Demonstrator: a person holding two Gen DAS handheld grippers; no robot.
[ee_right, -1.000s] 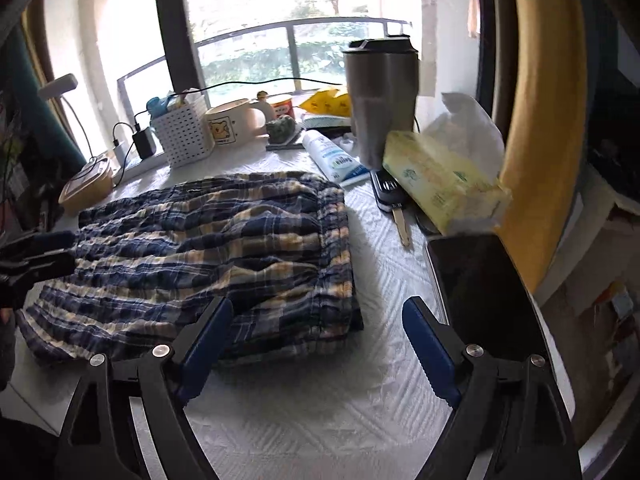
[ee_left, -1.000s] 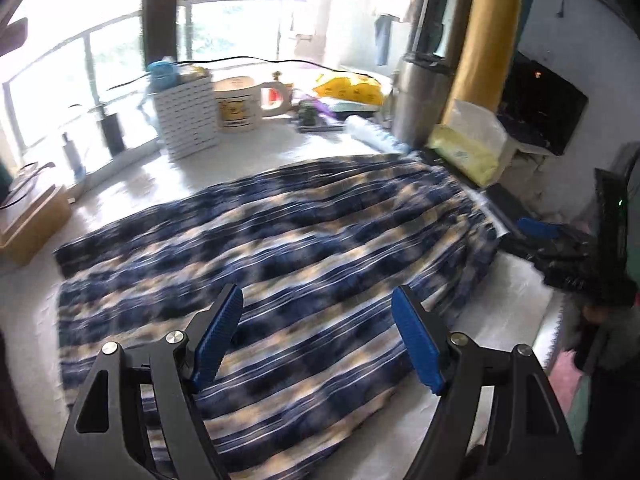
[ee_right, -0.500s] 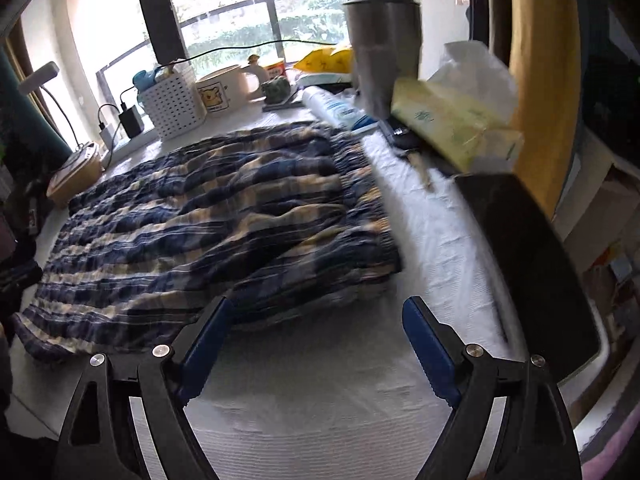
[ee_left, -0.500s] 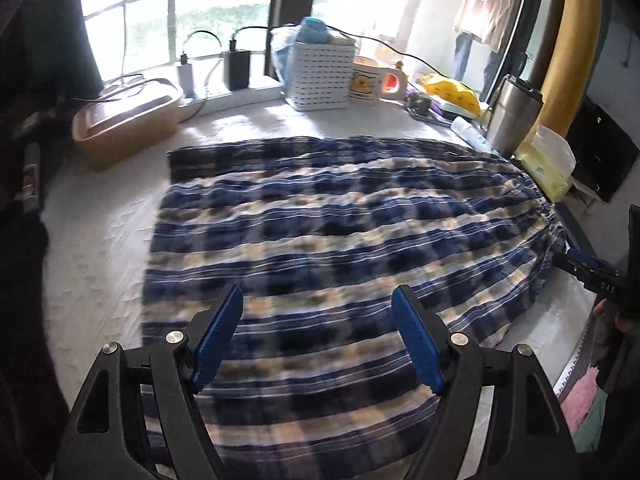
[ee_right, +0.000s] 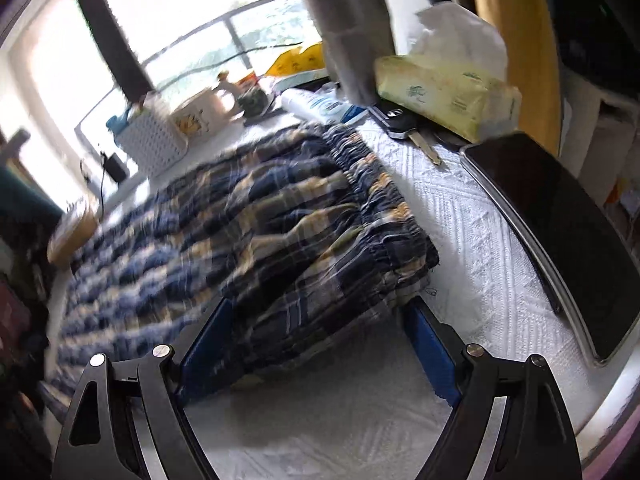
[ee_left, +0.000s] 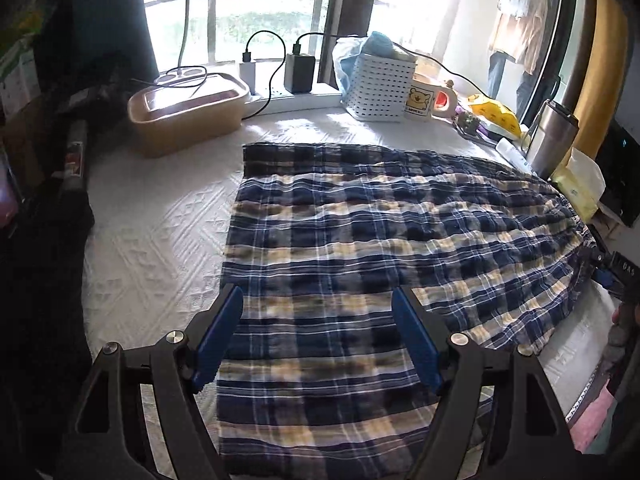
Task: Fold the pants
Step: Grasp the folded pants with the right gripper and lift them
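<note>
White quilted table bears plaid pants (spread flat); left gripper and right gripper gape unloaded.

We see the plaid pants lying flat on the white textured cloth. Our left gripper hangs over their near part with its blue fingers spread apart. At the right edge, perhaps the right gripper touches the waistband.
</note>
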